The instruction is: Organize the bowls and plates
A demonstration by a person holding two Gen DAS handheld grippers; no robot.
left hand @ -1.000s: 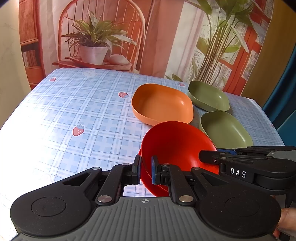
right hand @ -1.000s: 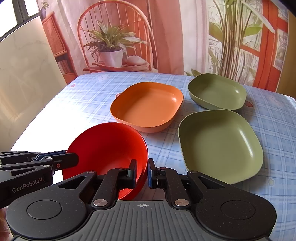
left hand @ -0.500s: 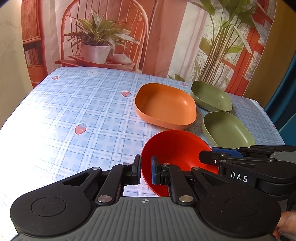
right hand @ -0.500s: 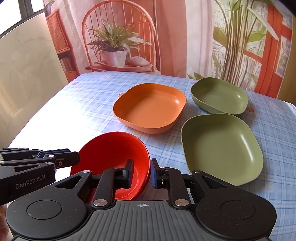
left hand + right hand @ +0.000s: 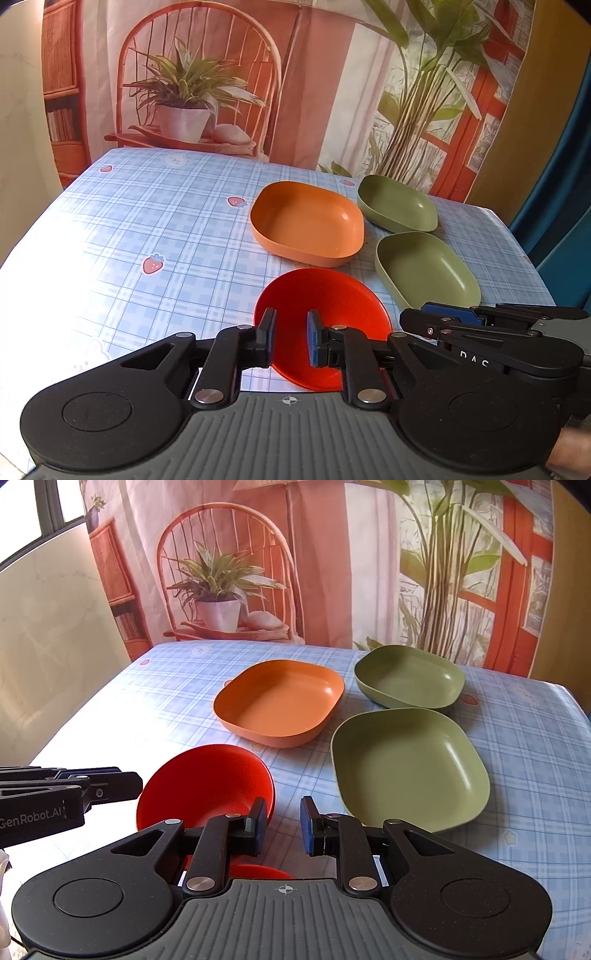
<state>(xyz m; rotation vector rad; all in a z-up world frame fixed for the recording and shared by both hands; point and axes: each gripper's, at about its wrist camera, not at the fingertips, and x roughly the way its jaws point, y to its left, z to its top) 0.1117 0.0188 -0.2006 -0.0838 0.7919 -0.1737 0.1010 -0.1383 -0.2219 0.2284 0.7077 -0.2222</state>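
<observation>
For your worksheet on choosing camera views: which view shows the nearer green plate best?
The right wrist view. There the nearer green plate lies almost wholly in sight, seen from above, with only its near corner behind the right tongs. The left wrist view shows it squeezed toward the side, at a flatter angle, its near end hidden.

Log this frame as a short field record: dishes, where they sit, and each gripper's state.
surface: table with blue plaid cloth
red bowl: near edge, tilted
orange plate: centre, flat on the cloth
green plate: right of the orange plate, nearer the cameras
green bowl: behind the green plate
left gripper: open, jaws either side of the red bowl's rim
right gripper: open, beside the red bowl, holding nothing
</observation>
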